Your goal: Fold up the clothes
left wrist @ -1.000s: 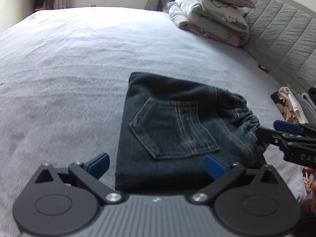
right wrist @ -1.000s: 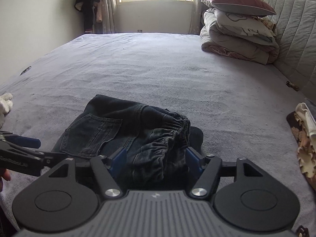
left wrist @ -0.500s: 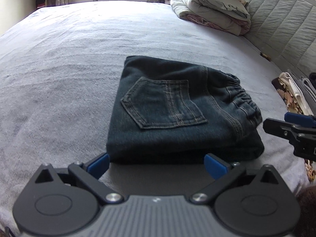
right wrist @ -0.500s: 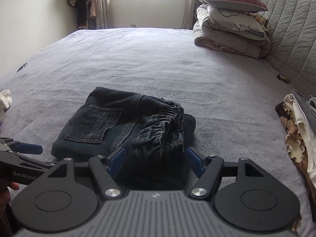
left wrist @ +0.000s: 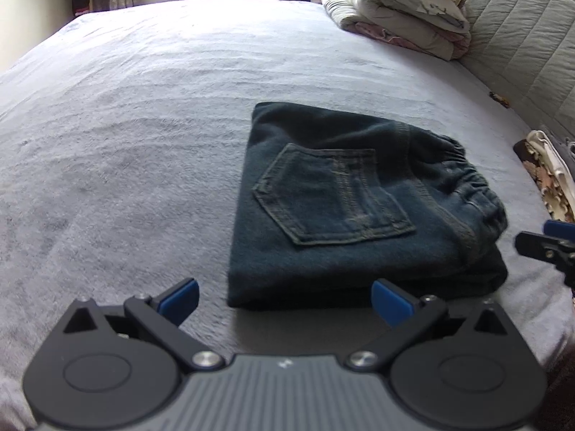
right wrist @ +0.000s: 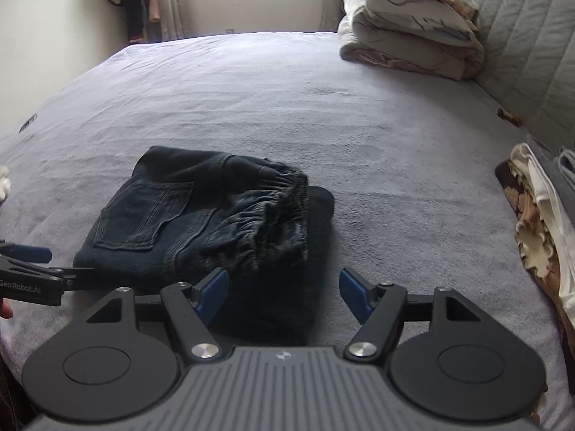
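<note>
Dark blue jeans (left wrist: pixel 341 208) lie folded into a compact rectangle on the grey bedspread (left wrist: pixel 143 125), back pocket up and elastic waistband to the right. My left gripper (left wrist: pixel 284 300) hovers open just in front of the near edge, gripping nothing. In the right wrist view the jeans (right wrist: pixel 201 215) sit left of centre. My right gripper (right wrist: pixel 284 287) stands open over their near right corner, its pads pressing on nothing. Each gripper shows at the edge of the other's view: the right gripper (left wrist: pixel 550 240) and the left gripper (right wrist: pixel 32 269).
A stack of folded bedding topped by a pillow (right wrist: pixel 406 28) sits at the far right against the quilted headboard (right wrist: pixel 521 54). A pile of folded clothes (right wrist: pixel 539 233) lies at the right edge of the bed. Garments hang in the far corner (right wrist: pixel 136 3).
Both grippers have drawn back from the jeans. The right gripper no longer has the waistband between its fingers. The jeans now lie flat and farther ahead in both views.
</note>
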`<act>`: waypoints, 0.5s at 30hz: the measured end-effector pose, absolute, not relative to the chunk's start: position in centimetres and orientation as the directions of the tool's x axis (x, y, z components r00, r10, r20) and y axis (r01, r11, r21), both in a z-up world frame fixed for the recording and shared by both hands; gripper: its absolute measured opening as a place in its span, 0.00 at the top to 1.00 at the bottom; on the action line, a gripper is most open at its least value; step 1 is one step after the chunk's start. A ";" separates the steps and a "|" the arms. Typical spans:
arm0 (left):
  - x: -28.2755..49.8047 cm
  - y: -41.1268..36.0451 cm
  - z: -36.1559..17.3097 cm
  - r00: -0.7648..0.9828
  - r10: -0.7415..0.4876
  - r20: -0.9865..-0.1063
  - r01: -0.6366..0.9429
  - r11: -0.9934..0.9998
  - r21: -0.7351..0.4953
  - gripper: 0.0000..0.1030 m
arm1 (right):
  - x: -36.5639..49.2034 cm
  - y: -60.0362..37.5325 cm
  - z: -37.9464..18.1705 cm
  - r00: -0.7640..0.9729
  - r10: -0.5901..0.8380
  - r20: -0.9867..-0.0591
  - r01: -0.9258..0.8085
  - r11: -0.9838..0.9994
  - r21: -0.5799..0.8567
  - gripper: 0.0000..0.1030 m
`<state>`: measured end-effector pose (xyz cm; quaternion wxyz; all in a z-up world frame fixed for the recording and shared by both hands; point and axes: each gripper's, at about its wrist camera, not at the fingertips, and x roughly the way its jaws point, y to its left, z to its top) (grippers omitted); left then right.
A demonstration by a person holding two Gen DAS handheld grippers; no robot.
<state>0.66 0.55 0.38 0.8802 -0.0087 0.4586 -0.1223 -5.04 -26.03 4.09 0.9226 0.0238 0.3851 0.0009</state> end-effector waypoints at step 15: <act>5.1 3.8 -0.3 0.488 -0.371 -0.790 0.171 0.928 -0.331 0.00 | -1.9 -30.2 3.0 0.661 0.192 -0.726 0.110 0.932 0.346 0.30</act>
